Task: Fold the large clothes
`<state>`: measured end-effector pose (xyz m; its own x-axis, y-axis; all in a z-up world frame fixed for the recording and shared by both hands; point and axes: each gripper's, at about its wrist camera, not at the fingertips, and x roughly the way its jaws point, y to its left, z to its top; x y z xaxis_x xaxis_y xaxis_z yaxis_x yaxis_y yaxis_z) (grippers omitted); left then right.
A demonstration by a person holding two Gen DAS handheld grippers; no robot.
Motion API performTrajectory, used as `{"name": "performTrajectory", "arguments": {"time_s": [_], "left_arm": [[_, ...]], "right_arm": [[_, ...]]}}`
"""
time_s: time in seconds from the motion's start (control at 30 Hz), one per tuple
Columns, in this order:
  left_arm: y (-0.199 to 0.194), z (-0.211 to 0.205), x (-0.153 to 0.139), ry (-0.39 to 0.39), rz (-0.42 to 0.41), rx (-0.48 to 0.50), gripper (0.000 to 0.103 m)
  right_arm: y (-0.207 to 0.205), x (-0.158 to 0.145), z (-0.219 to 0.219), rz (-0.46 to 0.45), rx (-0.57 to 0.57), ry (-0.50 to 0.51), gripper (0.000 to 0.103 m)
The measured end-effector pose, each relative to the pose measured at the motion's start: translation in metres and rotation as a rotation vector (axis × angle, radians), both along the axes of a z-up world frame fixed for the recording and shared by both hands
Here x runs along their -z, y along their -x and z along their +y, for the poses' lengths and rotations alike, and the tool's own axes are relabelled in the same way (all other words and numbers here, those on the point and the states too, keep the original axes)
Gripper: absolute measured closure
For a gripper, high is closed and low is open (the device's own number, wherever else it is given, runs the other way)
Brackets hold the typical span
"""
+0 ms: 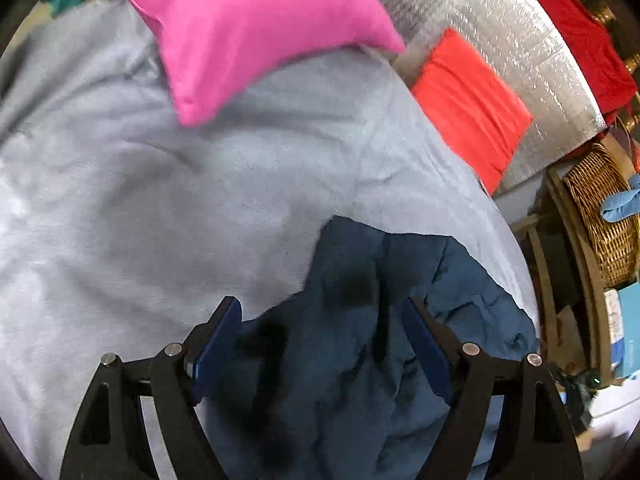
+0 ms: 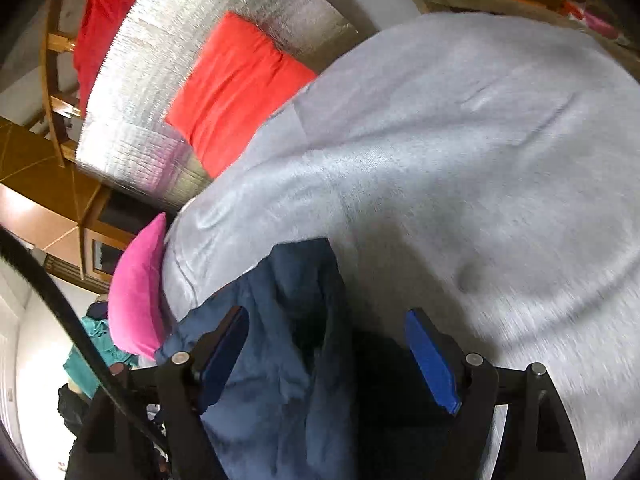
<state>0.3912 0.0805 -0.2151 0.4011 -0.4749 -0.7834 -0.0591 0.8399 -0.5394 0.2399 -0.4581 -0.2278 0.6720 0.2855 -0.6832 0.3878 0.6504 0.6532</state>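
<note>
A dark blue garment lies rumpled on a wide grey sheet that covers what looks like a bed, and both claws hang over it. In the left wrist view the left claw stands wide, its blue pads apart on either side of the garment's crumpled folds; the cloth lies below and between them, and neither pad presses on it. In the right wrist view the right claw is likewise spread wide, with the garment lying between and beneath its fingers, bunched more toward the left finger; nothing is gripped there either. A bright pink pillow rests on the grey sheet beyond the garment in the left view, and it shows at the sheet's left edge in the right view. A red-orange cushion leans against a silvery quilted panel just beside the grey sheet. Deeper red cloth lies past the panel. A wicker basket sits at the right edge of the left view, with something light blue draped on it. Teal fabric shows low at the left of the right view.
</note>
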Motion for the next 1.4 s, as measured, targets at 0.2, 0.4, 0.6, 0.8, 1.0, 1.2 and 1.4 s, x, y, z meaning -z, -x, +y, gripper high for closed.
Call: {"name": "performTrajectory", "arguments": {"time_s": [0.2,0.4,0.6,0.8,1.0,1.2,1.4], "left_arm": [[-0.029,-0.014,0.021,0.016,0.086,0.048,0.022],[-0.035,-0.02,0.011,0.044,0.048,0.104,0.06],[-0.034,-0.007,0.008,0.048,-0.012,0.06,0.087],[-0.032,-0.015,0.027,-0.042,0.032,0.023,0.089],[-0.01,-0.005,-0.003,-0.087,0.04,-0.076,0.072],[0.068,0.012,-0.039,-0.233,-0.036,-0.066,0.04],[0.144,0.049,-0.044,-0.231,-0.071,-0.105,0.031]], "right_arm": [[-0.035,0.029,0.008,0.064,-0.11,-0.013,0.02],[-0.058,0.014,0.045,0.003,-0.251,0.114,0.079],[-0.048,-0.022,0.052,-0.14,-0.216,0.216,0.082],[-0.053,0.027,0.042,0.019,-0.175,0.174,0.08],[-0.012,-0.009,0.031,-0.031,-0.068,0.102,0.03],[0.049,-0.035,0.019,-0.076,-0.023,0.073,0.029],[0.112,-0.008,0.011,-0.018,-0.027,-0.066,0.027]]}}
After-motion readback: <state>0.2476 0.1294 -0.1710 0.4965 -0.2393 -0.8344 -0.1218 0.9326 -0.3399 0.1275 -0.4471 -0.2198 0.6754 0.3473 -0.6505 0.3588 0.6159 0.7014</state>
